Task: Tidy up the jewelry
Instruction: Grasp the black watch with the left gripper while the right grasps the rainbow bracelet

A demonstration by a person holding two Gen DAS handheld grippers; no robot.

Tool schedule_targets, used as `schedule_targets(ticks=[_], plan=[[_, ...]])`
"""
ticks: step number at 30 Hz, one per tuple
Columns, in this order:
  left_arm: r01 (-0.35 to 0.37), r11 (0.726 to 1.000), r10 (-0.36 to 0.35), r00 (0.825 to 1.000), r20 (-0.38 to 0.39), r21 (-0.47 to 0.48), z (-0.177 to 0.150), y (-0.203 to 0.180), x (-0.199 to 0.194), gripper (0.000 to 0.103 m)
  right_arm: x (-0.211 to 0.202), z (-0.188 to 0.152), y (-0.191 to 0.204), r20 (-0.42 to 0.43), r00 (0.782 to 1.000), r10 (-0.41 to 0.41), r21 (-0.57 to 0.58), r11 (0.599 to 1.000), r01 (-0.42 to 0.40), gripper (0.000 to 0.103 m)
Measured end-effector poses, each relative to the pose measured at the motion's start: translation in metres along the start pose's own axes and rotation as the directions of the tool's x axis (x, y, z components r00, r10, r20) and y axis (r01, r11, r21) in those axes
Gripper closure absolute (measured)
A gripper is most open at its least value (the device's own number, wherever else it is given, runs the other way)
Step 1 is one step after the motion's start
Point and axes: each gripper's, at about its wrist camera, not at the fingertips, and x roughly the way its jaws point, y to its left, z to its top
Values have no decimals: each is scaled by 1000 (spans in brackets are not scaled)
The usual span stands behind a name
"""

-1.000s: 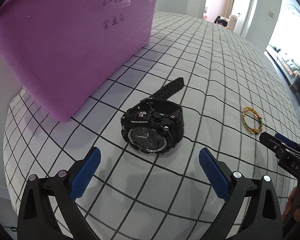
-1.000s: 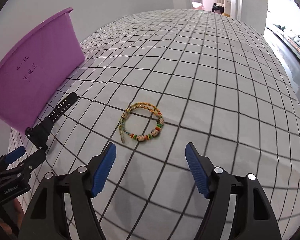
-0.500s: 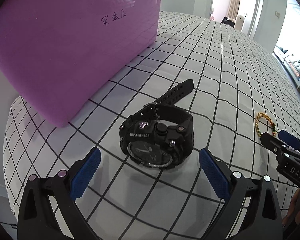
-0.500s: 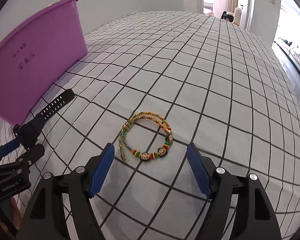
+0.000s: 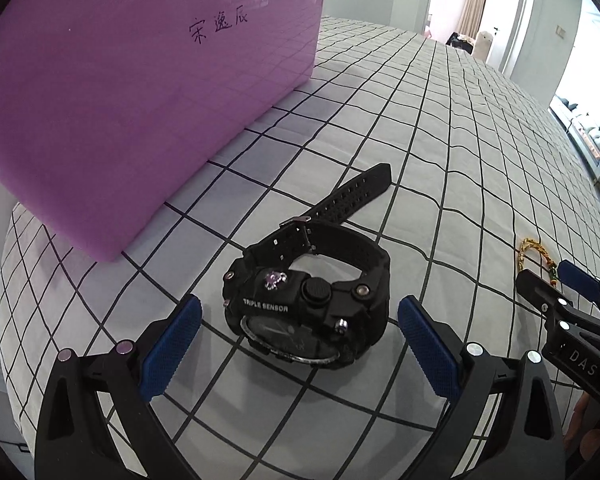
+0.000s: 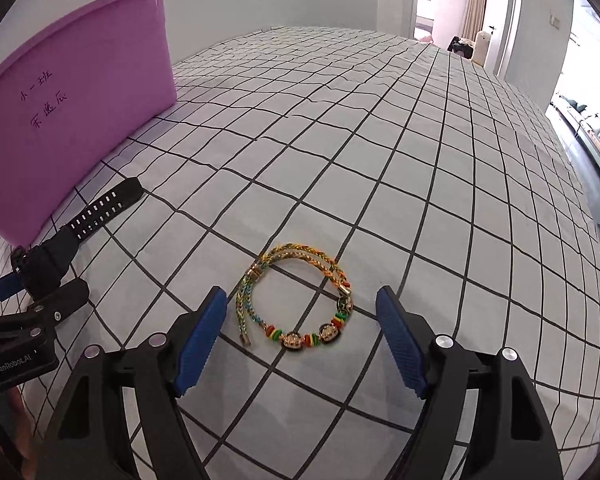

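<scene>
Left wrist view: the left gripper stands spread wide, the black digital watch between its pads, untouched; purple tub at ten o'clock.

Right wrist view: the right gripper, jaws just widening, straddles the braided beaded bracelet on the checked bedsheet without contact.

A chunky black watch lies on its side on the checked bedcover, strap buckled in a loop with the tail pointing toward the purple tub. A braided gold bracelet with coloured beads lies flat, well apart from the watch.
</scene>
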Motion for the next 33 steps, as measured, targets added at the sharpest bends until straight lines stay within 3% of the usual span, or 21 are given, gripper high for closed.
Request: schedule_targets(ticks=[33], plan=[[-16,1000,16,1000,20,15,9,-12,14,6,2,-1,0,30,1000,-9,-25,1000,10,30]])
